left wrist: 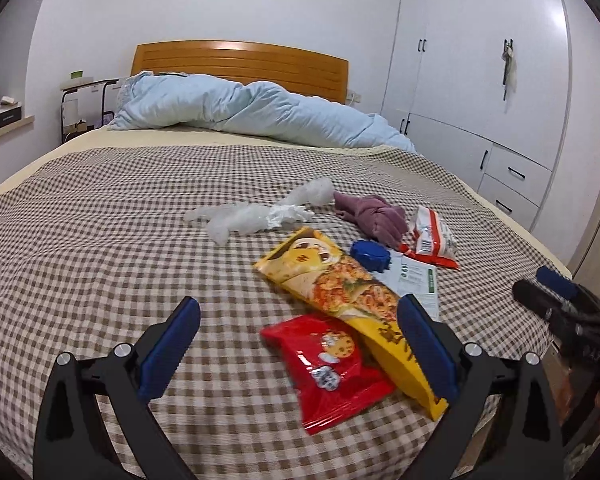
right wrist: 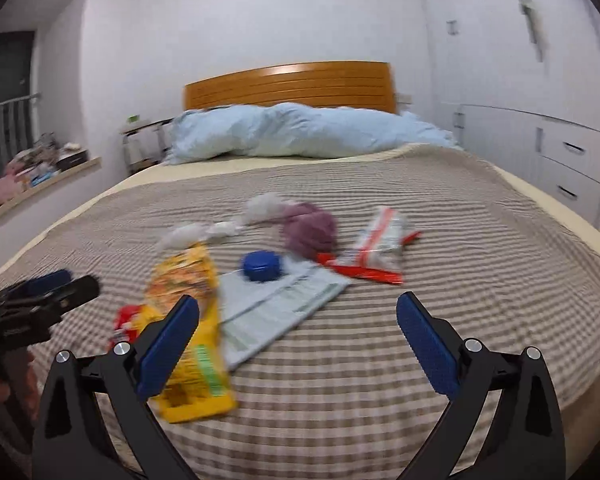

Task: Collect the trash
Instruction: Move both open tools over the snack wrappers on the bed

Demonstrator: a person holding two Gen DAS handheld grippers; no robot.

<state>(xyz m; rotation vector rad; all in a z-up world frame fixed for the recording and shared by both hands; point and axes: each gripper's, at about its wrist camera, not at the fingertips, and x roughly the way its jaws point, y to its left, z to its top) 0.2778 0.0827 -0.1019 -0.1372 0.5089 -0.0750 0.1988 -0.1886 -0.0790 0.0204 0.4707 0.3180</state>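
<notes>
**Trash spread on the bed, both tongs spread wide**

The left tongs [left wrist: 298, 344] are released, with nothing between the blue pads. The right tongs [right wrist: 298, 344] are released too, and hold nothing. Both hang over the near edge of the bed [left wrist: 100, 220].

The trash lies toward the near right part of the bed. A red snack bag [left wrist: 332, 372] is nearest the edge. A long yellow snack bag [left wrist: 340, 292] touches it, and the right finger of the left tongs covers part of the yellow bag's near end. A blue lid [left wrist: 370, 255] sits on a white paper [left wrist: 418, 280], and the yellow bag hides part of that paper. A red and white packet [left wrist: 434, 240] lies just beside them. A purple cloth [left wrist: 376, 216] and clear crumpled plastic [left wrist: 252, 216] lie farther in.

The right wrist view is blurred, so the words on the bags cannot be read there. There, the red bag is mostly hidden behind the left finger.

A blue quilt [left wrist: 252, 112] is bunched at the head edge.
</notes>
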